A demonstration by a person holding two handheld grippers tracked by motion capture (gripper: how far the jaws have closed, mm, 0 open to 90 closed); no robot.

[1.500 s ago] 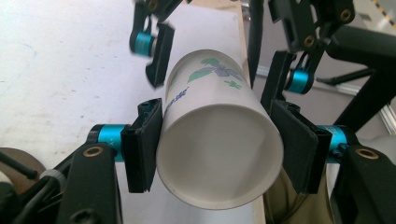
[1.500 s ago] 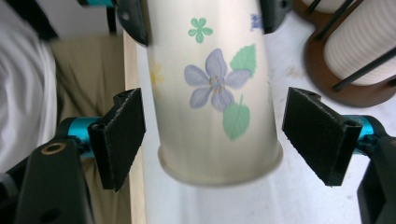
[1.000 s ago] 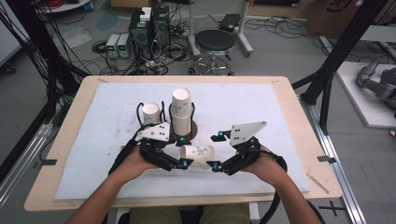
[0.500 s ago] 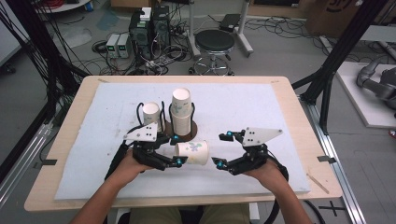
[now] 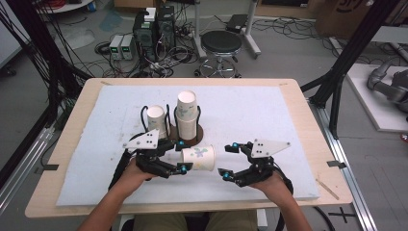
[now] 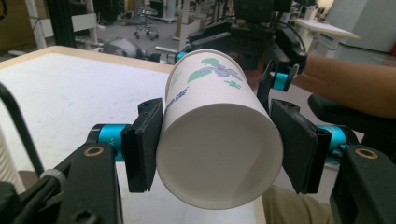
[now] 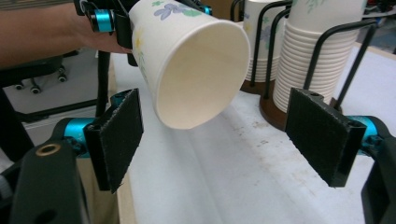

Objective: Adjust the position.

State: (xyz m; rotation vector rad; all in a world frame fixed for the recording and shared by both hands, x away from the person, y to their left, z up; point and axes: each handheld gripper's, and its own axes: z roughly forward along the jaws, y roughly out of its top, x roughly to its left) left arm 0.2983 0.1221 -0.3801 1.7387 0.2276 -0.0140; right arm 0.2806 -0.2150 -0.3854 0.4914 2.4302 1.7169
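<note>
A white paper cup [image 5: 199,158] with a flower print lies on its side in the air just above the white mat, and my left gripper [image 5: 183,156] is shut on its base end. In the left gripper view the cup [image 6: 215,135] sits between both pads [image 6: 147,140], with its closed bottom toward the camera. My right gripper [image 5: 228,159] stands open a little to the right of the cup's mouth and does not touch it. In the right gripper view the cup's open mouth [image 7: 196,70] faces me above and between the spread pads [image 7: 322,135].
A wire cup holder on a brown base [image 5: 195,137] stands just behind the held cup, with a tall cup stack [image 5: 186,113] and a shorter one [image 5: 156,120]. The white mat [image 5: 269,115] covers most of the wooden table [image 5: 308,120]. Both forearms enter from the near edge.
My right gripper has let go of the cup, opened and drawn back to the right. The left gripper keeps the cup and has shifted slightly left.
</note>
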